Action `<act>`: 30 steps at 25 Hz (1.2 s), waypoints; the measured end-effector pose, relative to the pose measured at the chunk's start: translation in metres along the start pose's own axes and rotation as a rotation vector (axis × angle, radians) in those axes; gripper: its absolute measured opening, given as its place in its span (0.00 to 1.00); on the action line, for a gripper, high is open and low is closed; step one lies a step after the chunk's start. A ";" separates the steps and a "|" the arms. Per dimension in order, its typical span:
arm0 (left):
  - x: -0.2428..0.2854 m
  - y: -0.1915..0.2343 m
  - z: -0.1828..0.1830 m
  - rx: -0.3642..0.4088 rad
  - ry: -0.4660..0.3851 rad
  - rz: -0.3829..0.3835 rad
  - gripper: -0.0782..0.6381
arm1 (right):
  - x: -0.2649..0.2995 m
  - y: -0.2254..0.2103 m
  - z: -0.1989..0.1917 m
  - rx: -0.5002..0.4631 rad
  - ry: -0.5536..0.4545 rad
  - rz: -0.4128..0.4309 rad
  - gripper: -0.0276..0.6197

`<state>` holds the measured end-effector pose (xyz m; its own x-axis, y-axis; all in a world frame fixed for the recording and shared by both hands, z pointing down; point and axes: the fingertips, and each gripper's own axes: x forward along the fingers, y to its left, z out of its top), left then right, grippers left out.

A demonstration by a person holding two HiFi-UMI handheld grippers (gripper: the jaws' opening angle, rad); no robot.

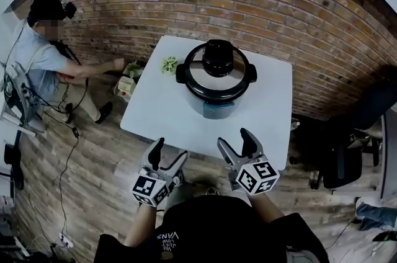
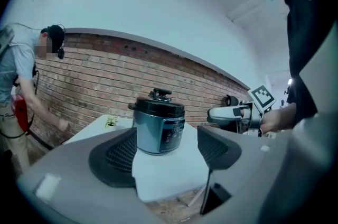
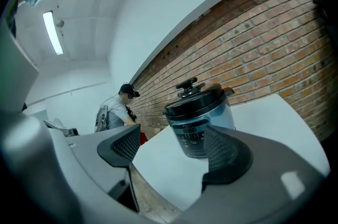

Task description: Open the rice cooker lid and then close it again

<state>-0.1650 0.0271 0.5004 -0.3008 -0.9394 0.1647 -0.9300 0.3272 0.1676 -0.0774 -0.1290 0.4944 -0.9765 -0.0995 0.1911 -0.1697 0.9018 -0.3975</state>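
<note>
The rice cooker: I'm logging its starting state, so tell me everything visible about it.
The rice cooker is round and upright, with a bluish-grey, metallic-looking body, a control panel on the front facing the person, and black side handles. Its lid is shut, silvery with a dark rim and a black knob on top. It stands on the far half of the white table; nothing but the table touches it.

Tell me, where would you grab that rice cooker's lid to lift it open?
Take the black knob at the centre of the lid, coming straight down from above and pinching across it. It stands up from the closed, level lid and looks narrow enough to grip, so it is probably the surest hold.
</note>
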 end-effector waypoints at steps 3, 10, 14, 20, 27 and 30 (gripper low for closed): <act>0.018 0.019 0.012 0.015 0.021 -0.078 0.58 | 0.012 0.002 0.005 0.022 -0.025 -0.069 0.61; 0.058 0.057 0.035 0.070 0.037 -0.261 0.58 | 0.039 0.010 0.015 0.055 -0.103 -0.210 0.61; 0.077 0.074 0.046 0.102 0.053 -0.360 0.58 | 0.049 0.017 0.017 0.073 -0.145 -0.285 0.61; 0.109 0.077 0.067 0.190 0.045 -0.533 0.58 | 0.051 0.026 0.010 0.106 -0.195 -0.386 0.61; 0.157 0.063 0.099 0.278 0.004 -0.634 0.58 | 0.046 0.027 0.003 0.120 -0.207 -0.433 0.61; 0.179 0.051 0.112 0.323 0.002 -0.658 0.58 | 0.045 0.016 0.008 0.125 -0.210 -0.430 0.61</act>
<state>-0.2902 -0.1361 0.4291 0.3413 -0.9309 0.1304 -0.9342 -0.3513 -0.0622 -0.1253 -0.1228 0.4896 -0.8180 -0.5456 0.1820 -0.5653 0.7044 -0.4292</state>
